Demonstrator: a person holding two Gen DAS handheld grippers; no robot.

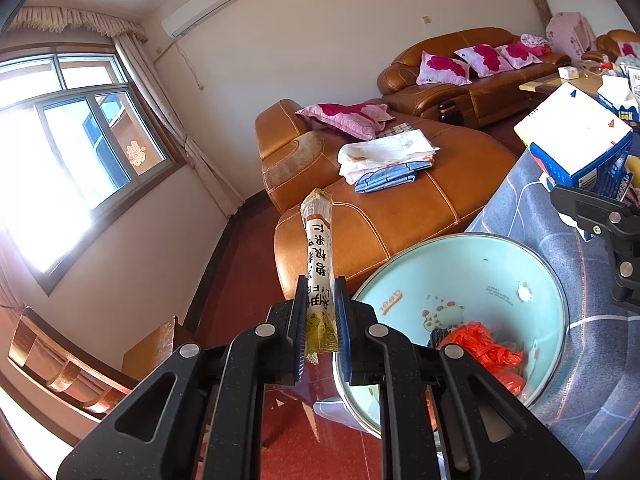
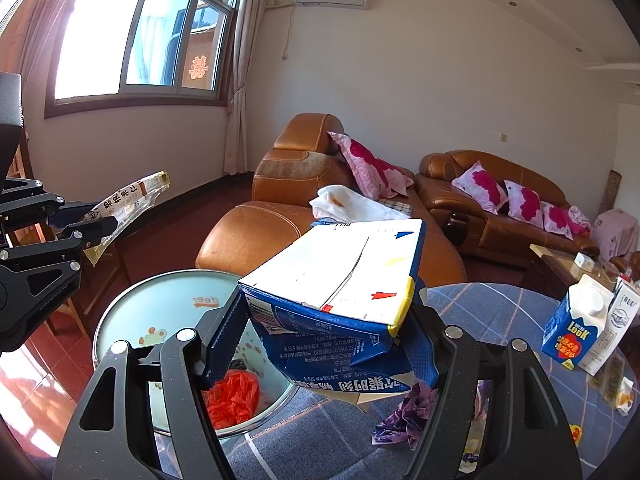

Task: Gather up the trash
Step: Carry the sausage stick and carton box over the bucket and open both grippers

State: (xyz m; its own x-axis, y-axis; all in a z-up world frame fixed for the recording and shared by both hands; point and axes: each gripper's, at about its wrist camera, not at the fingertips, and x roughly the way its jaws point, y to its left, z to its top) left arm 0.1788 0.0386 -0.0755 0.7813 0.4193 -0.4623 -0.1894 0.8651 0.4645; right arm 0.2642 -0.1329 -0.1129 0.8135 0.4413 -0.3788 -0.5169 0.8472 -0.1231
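- The left gripper [image 1: 319, 332] is clamped on a long snack wrapper [image 1: 319, 264], pinched near its lower end so that the rest stands up and away from the fingers. It looks held that way so it will fall straight once the jaws part.
- The right gripper [image 2: 320, 344] is clamped across a crushed blue and white carton [image 2: 340, 292], one finger on each side of its flattened body. The carton lies on its side in the grip, probably because the squashed waist is the easiest place to squeeze.
- Just below and beside both grippers stands a pale blue bin [image 1: 472, 252] with cartoon animals printed inside (its mouth is open and faces up). A crumpled orange plastic bag [image 1: 492, 352] already lies at its bottom. Both held pieces sit near or over the rim, so the drop seems to be the step in hand.
- The bin stands against a table [image 2: 480, 308] covered in a blue patterned cloth. A crumpled purple wrapper [image 2: 404, 416] lies on it just under the carton. Farther right stand two milk cartons [image 2: 580, 332], likely still to be collected.
- Beyond are orange leather sofas [image 2: 280, 216] with pink cushions and folded cloth, then a bright window [image 2: 132, 28].
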